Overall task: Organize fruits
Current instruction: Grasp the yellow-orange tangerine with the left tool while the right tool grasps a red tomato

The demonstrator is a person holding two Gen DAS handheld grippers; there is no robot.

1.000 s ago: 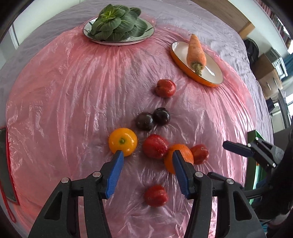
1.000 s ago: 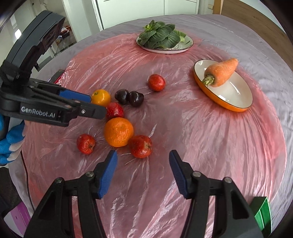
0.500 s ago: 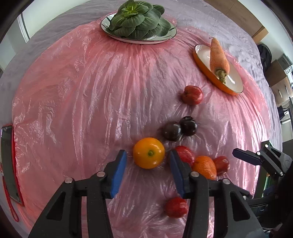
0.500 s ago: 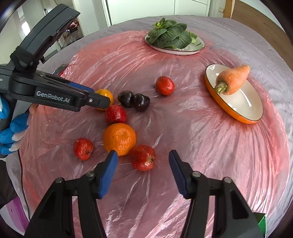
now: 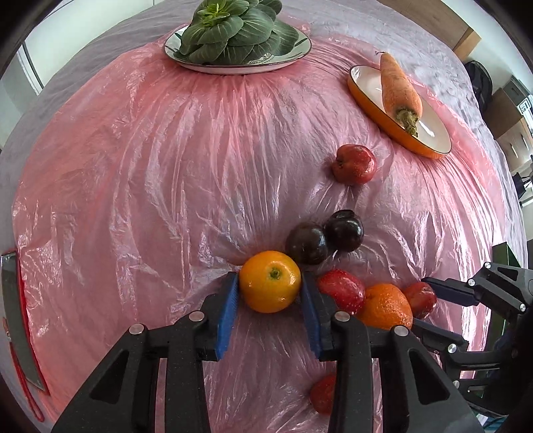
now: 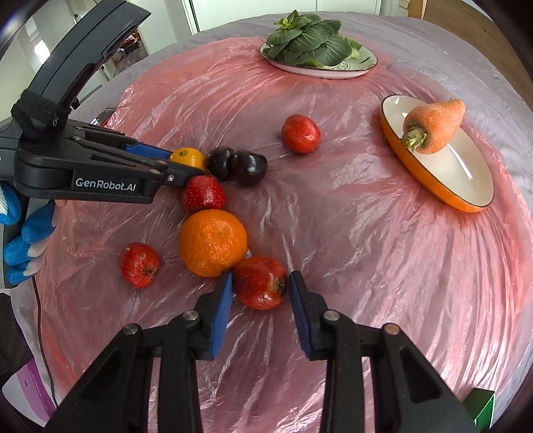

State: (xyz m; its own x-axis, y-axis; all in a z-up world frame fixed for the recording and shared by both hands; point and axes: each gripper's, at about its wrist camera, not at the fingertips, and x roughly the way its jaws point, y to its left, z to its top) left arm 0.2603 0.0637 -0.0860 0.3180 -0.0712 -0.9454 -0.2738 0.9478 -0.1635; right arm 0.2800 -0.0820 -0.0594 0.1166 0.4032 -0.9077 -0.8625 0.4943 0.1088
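Loose fruit lies on a pink plastic sheet. My left gripper (image 5: pixel 269 289) has its blue pads touching both sides of a yellow-orange citrus (image 5: pixel 269 281), which rests on the sheet. Two dark plums (image 5: pixel 324 236) sit just beyond it, a strawberry (image 5: pixel 341 291) to its right. My right gripper (image 6: pixel 260 286) straddles a small red apple (image 6: pixel 260 281) with its pads close on both sides. A big orange (image 6: pixel 212 242) touches that apple. Two more red apples (image 6: pixel 300 134) (image 6: pixel 139 264) lie apart.
A white plate of green bok choy (image 5: pixel 238 30) stands at the far side. An orange-rimmed dish (image 5: pixel 399 110) holding a carrot (image 5: pixel 399 90) sits at the far right. A grey and red object (image 5: pixel 16 319) lies at the left table edge.
Both grippers have moved forward and narrowed. The left now straddles and touches the yellow citrus; the right now straddles the small red apple.
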